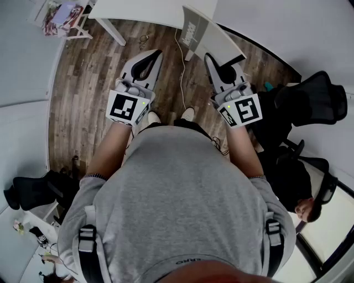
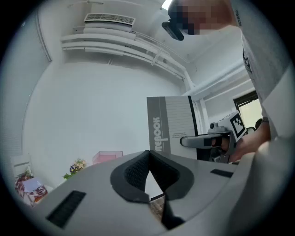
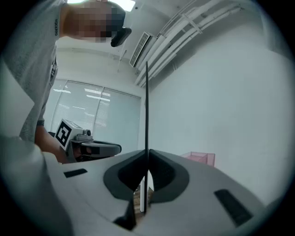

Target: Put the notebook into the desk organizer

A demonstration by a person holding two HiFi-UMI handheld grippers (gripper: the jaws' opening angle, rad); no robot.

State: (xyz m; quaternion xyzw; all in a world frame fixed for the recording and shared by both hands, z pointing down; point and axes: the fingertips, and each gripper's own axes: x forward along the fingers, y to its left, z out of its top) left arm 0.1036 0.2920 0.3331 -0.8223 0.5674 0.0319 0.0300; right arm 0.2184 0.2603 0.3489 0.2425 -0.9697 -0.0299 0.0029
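The grey notebook [image 1: 207, 34] is clamped by its lower edge in my right gripper [image 1: 217, 59], which is shut on it, and it sticks out forward over the wood floor. In the right gripper view the notebook [image 3: 147, 115] shows edge-on as a thin dark line rising from between the pads. From the left gripper view its printed cover [image 2: 173, 126] stands upright beside the right gripper [image 2: 216, 138]. My left gripper [image 1: 149, 55] is level with it to the left, shut and empty, its pads meeting at a point [image 2: 148, 154]. The pink desk organizer [image 3: 199, 157] [image 2: 107, 157] sits low ahead by the white wall.
A white table [image 1: 149, 11] stands ahead, with a cable [image 1: 181, 66] on the floor below it. Black office chairs [image 1: 315, 102] and another person [image 1: 307, 207] are at the right. A small shelf with clutter [image 1: 61, 16] is at the far left, and flowers [image 2: 76, 167] stand near the organizer.
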